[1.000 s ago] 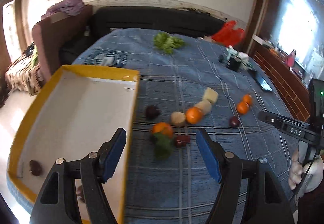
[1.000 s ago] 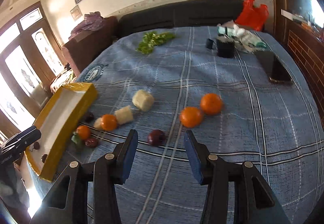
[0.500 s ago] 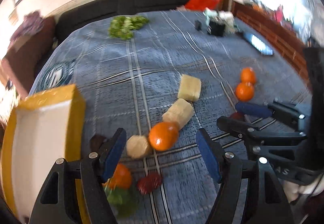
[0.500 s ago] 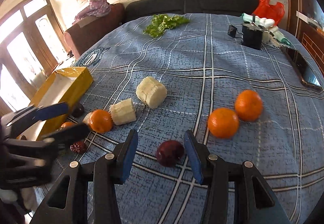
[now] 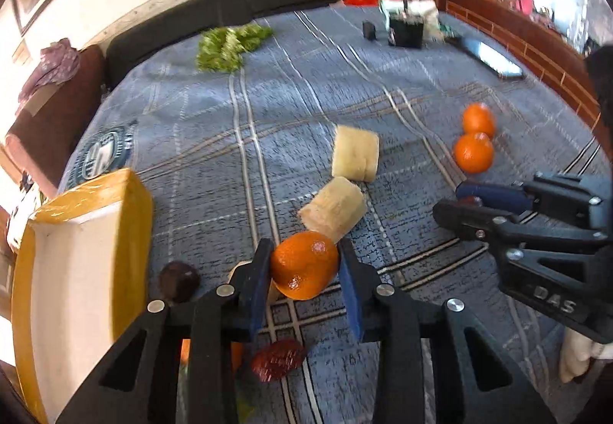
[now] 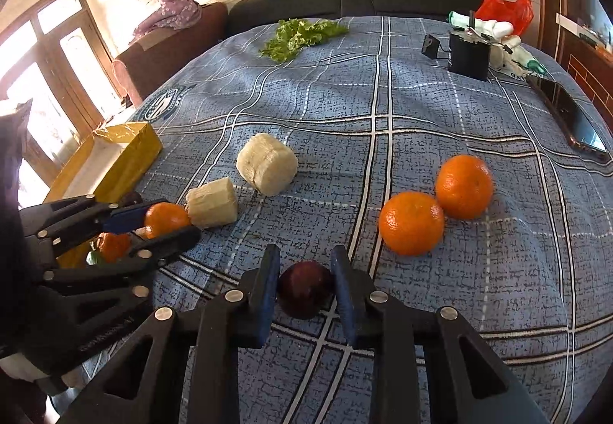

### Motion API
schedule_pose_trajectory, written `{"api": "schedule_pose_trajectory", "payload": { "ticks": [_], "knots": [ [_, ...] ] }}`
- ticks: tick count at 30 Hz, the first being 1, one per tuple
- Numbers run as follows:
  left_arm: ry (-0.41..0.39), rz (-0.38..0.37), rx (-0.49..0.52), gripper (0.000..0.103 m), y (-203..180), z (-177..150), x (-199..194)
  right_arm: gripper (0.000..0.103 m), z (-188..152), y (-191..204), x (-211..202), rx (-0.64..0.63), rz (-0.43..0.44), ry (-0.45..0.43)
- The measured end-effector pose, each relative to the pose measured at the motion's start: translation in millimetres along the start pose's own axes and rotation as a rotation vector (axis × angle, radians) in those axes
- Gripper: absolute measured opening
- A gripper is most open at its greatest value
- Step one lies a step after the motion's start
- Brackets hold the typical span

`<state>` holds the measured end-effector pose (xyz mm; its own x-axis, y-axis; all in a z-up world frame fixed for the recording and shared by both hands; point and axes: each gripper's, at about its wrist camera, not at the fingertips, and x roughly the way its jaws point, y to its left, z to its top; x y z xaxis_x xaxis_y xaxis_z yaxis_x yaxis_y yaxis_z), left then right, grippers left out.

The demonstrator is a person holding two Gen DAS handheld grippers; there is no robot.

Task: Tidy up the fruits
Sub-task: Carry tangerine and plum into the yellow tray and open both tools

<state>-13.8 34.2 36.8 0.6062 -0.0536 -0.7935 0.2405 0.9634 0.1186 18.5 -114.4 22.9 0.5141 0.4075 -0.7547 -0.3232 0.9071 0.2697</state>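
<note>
A blue plaid cloth [image 6: 421, 109] covers the table. My left gripper [image 5: 304, 270] pinches a round orange tangerine [image 5: 304, 265]; my right gripper [image 6: 304, 284] closes around a dark red plum [image 6: 305, 291] — contact unclear. The yellow cardboard box [image 5: 76, 251] sits left of my left gripper. Both fruits are round and smooth, so an off-centre squeeze could pop either loose.

Both grippers [image 5: 303, 270] [image 6: 304, 288] seemingly clamped, low.

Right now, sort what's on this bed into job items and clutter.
Job: round orange tangerine in left gripper; dark red plum in right gripper; yellow cardboard box; peeled banana chunks.
Clutter: black phone; red plastic bag; green lettuce.
</note>
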Motion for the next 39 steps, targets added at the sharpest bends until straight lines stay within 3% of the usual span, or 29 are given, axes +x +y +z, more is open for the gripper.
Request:
{"api": "schedule_pose_trajectory", "payload": {
  "ticks": [8, 18, 27, 33, 38, 39],
  "knots": [
    [-0.125, -0.015, -0.173, 0.033, 42, -20, -81, 0.03, 1, 22, -34, -0.005, 0.078, -0.099],
    [-0.186, 0.115, -0.361, 0.033, 117, -83, -142, 0.031, -3, 110, -57, -0.123, 0.199, -0.08],
    [-0.112, 0.22, -0.564, 0.033, 192, -149, -133, 0.031, -13, 217, -34, -0.267, 0.368, 0.025],
    [-0.071, 0.262, -0.621, 0.033, 216, -167, -118, 0.031, -24, 264, -2, -0.346, 0.367, 0.099],
    [-0.07, 0.314, -0.626, 0.034, 221, -171, -118, 0.032, -31, 281, 26, -0.387, 0.325, 0.142],
    [-0.071, 0.331, -0.624, 0.039, 221, -172, -121, 0.032, -31, 283, 30, -0.39, 0.321, 0.15]
  ]
}}
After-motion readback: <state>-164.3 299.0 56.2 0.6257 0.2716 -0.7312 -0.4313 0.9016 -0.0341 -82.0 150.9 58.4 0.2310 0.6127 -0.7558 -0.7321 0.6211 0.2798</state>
